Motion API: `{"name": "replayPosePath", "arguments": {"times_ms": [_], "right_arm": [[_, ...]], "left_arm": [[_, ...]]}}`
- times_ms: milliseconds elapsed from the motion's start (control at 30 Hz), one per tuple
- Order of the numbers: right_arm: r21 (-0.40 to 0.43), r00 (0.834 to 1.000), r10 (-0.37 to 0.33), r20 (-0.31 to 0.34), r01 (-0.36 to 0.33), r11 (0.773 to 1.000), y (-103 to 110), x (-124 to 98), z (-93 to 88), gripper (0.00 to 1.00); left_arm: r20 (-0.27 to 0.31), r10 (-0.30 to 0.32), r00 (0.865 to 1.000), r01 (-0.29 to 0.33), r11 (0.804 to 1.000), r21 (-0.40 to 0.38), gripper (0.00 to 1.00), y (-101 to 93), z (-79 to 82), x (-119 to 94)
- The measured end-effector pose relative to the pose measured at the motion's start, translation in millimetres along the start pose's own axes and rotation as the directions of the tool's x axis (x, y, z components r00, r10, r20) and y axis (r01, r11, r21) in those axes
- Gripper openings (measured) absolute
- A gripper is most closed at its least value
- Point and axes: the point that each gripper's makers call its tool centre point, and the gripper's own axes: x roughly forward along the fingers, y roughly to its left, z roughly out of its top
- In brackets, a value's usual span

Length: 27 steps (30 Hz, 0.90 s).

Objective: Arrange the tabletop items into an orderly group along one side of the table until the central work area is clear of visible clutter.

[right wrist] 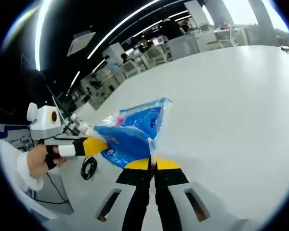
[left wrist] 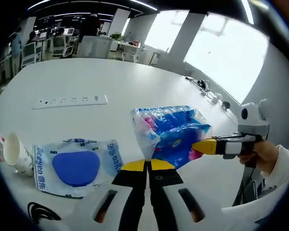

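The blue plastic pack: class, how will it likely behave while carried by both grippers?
The blue plastic pack probably flops: its film bunches where the left gripper pinches it. It looks light, hanging from thin pinches. The right gripper's hold on the glossy film may slip.

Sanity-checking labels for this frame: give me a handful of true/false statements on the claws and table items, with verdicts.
1. Both claws grip the blue plastic bag. True: the left claw pinches one edge and the right claw another.
2. The paper cup stands upright. False: it lies on its side near the table edge.
3. A white power strip lies on the table beyond the flat Deeyeo packet. True.
4. The bag rests flat on the table. False: it is held up between the claws.
5. The packet shows a red oval. False: the oval is blue.
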Motion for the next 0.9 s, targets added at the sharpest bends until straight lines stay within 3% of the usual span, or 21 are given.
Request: {"name": "replayPosePath", "arguments": {"times_ms": [400, 900], "right_arm": [[0.034, 0.998, -0.007, -0.061, 0.009, 0.999, -23, 22, -15.6, 0.00], [0.016, 0.991, -0.003, -0.132, 0.005, 1.000, -47, 40, -35.9, 0.00]], "left_arm": [[-0.062, 0.037, 0.997, -0.042, 0.996, -0.073, 0.00, 14.3, -16.9, 26], [-0.149, 0.055, 0.987, -0.076, 0.987, -0.140, 0.00, 20.7, -42.4, 51]]}}
